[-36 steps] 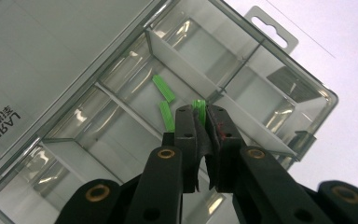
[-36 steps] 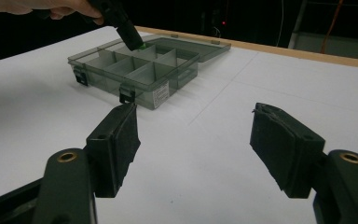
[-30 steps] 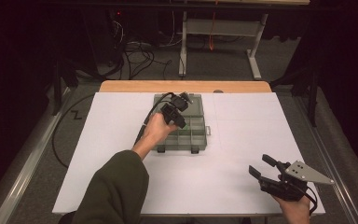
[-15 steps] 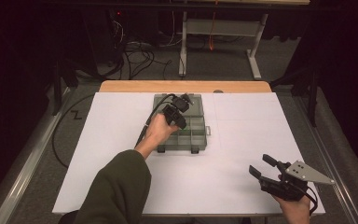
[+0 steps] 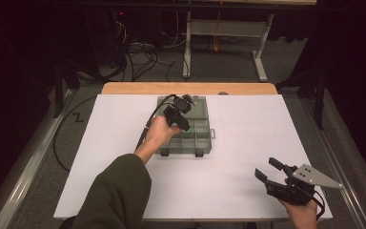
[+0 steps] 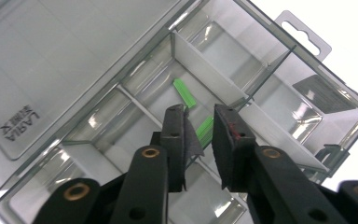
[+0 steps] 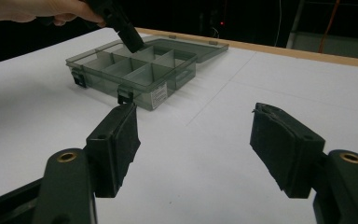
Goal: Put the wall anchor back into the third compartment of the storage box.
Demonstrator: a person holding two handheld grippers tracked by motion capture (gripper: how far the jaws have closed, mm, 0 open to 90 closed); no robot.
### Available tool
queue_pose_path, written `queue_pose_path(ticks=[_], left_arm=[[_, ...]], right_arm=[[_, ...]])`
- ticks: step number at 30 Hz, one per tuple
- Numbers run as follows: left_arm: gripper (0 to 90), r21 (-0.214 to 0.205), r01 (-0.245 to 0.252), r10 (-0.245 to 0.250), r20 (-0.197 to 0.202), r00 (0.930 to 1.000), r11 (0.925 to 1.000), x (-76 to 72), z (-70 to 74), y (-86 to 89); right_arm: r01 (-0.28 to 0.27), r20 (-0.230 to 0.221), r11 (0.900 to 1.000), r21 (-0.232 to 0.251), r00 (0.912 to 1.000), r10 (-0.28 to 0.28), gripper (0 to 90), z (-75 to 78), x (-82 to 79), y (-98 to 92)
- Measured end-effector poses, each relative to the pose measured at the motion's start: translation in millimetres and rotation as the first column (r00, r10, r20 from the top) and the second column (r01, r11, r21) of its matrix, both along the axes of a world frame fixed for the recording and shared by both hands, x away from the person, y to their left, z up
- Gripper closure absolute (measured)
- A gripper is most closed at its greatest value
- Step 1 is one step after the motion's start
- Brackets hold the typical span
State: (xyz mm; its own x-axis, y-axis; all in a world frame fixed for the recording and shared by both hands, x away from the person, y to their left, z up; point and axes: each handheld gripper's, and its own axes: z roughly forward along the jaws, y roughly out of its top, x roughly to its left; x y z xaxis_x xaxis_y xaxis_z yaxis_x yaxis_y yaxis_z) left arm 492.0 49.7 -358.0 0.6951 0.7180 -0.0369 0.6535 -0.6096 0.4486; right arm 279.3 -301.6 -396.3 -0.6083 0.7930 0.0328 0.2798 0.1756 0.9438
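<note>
We see the left gripper [image 6: 198,122] inside the compartment box [image 5: 201,143], jaws just parted narrowly over green plastic pieces [image 6: 185,92]; right gripper [image 7: 200,133] gapes wide, empty.

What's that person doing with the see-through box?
A person holds a gripper in each hand. The left gripper is dipped into the open compartment box, over a compartment where two little green pieces lie. Its jaws have just been opening, with nothing pinched between them. The right gripper waits open near the table's edge.
</note>
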Motion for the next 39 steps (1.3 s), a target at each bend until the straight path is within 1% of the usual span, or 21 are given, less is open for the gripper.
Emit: queue_pose_path(ticks=[1,3,8,12,14,16,18,23,29,33,39], left_arm=[[69.4,-0.010,-0.007,0.007,0.000,1.0000,0.9999,-0.3,0.6,1.6],[65.3,-0.006,-0.010,0.010,-0.005,0.9999,0.9999,-1.7,2.5,4.1],[60.0,0.001,-0.004,0.004,0.007,1.0000,1.0000,-8.7,9.5,7.1],[56.4,0.013,0.009,-0.009,0.018,0.9998,0.9999,-14.4,11.2,7.1],[55.5,0.004,0.010,-0.010,0.027,0.9996,0.9999,-17.7,10.5,8.2],[54.7,0.007,0.012,-0.012,0.027,0.9996,0.9999,-20.5,9.3,9.7],[54.1,0.001,0.012,-0.012,0.023,0.9997,0.9999,-23.3,8.4,11.3],[52.3,-0.004,0.019,-0.019,0.043,0.9989,0.9998,-33.5,9.1,14.2],[48.9,-0.019,0.014,-0.013,0.058,0.9982,0.9997,-44.4,8.1,22.9],[47.7,-0.012,0.008,-0.007,0.059,0.9983,0.9999,-49.4,6.6,29.2],[46.6,-0.025,0.003,-0.001,0.073,0.9974,0.9997,-58.2,7.3,38.9]], right_arm=[[0.001,0.000,1.0000,-0.001,1.0000,-0.001,34.1,0.0,0.0,0.1],[0.004,0.000,1.0000,-0.002,1.0000,-0.004,34.1,0.0,-0.4,0.3],[0.008,-0.004,1.0000,-0.004,1.0000,-0.008,34.1,-0.1,-1.6,0.5],[0.011,-0.001,0.9999,-0.002,0.9999,-0.011,34.1,0.4,-1.8,0.4],[0.011,-0.003,0.9999,-0.002,0.9999,-0.011,34.1,0.1,-1.1,1.2],[0.009,-0.003,1.0000,-0.003,1.0000,-0.009,34.1,0.0,-0.2,1.3],[0.007,-0.004,1.0000,-0.002,1.0000,-0.007,34.1,-0.1,0.5,1.3],[0.001,-0.001,1.0000,-0.003,1.0000,-0.001,34.1,0.2,1.0,1.6],[0.000,-0.001,1.0000,-0.003,1.0000,0.000,34.1,0.3,0.9,1.9],[0.002,-0.003,1.0000,-0.001,1.0000,-0.002,34.1,0.1,1.2,2.2],[0.002,-0.006,1.0000,-0.003,1.0000,-0.002,34.1,-0.3,1.8,2.9]])
